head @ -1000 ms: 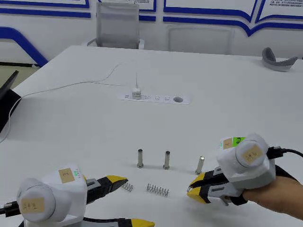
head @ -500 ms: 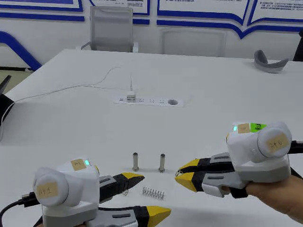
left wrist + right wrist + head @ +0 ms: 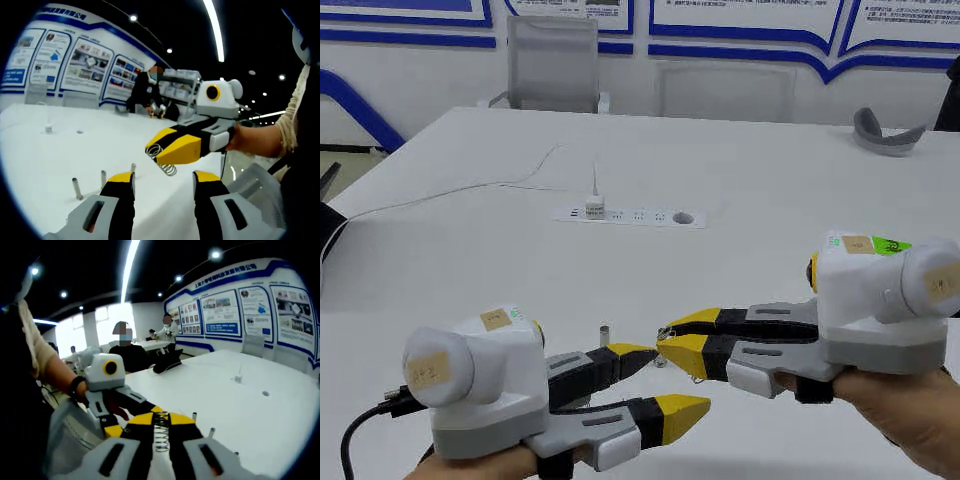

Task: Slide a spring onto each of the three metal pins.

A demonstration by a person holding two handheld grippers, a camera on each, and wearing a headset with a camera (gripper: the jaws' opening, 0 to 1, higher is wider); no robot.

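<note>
My right gripper (image 3: 666,341) is shut on a small metal spring (image 3: 160,432), which stands between its yellow-tipped jaws. Seen from the left gripper view, the spring (image 3: 163,160) hangs from the right gripper (image 3: 153,150). My left gripper (image 3: 670,381) is held open just below and to the left of it, with nothing between its jaws. Both grippers hover above the white table. Three short metal pins (image 3: 103,178) stand upright in a row on the table beneath them. One pin (image 3: 604,335) shows between the two grippers, and two pins (image 3: 212,432) show in the right gripper view.
A white power strip (image 3: 625,215) with a plugged-in adapter and a cable lies mid-table. A grey chair (image 3: 552,60) stands behind the far edge, and a grey curved object (image 3: 885,135) lies at the far right. People stand in the background of the gripper views.
Both grippers have risen off the table and drawn together at the middle. They now cover the springs that lay on the table and most of the pins.
</note>
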